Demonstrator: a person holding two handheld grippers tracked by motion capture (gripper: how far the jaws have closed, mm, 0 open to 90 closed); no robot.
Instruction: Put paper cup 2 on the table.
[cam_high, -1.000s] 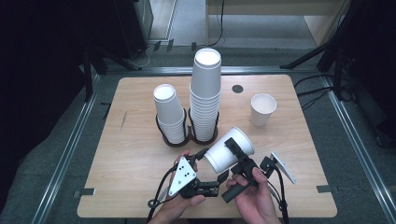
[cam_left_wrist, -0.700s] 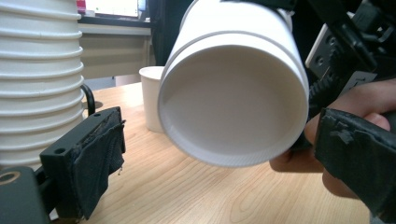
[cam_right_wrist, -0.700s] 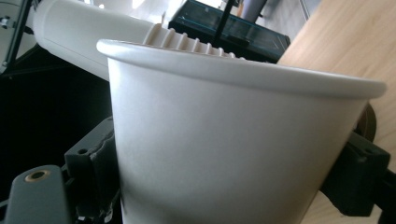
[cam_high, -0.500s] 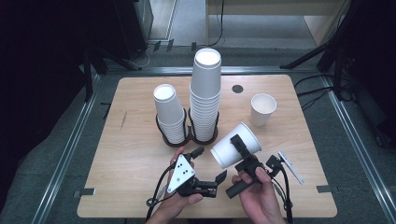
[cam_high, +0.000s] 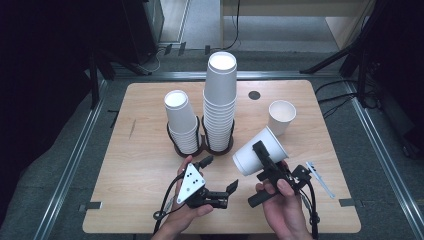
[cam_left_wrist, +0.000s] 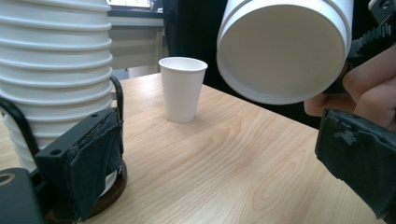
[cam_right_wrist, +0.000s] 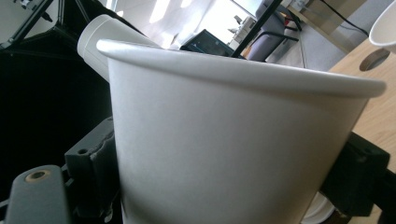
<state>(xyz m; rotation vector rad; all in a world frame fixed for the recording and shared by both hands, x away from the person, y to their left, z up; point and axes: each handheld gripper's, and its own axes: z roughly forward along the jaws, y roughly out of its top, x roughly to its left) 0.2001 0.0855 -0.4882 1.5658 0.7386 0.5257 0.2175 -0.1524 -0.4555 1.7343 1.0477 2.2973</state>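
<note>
One plain white paper cup (cam_high: 260, 151) — tilted, in right gripper (cam_high: 270, 167) jaws; left gripper (cam_high: 220, 177) wide.

Two cup stacks (cam_high: 220, 102), two single cups (cam_high: 281, 116), two grippers (cam_high: 219, 176), one pen (cam_high: 320, 178).

In the right gripper view, the paper cup (cam_right_wrist: 233, 149) between the jaws hides the table below and is cut off at the bottom edge; another cup's rim (cam_right_wrist: 385, 28) is cropped upper right.
</note>
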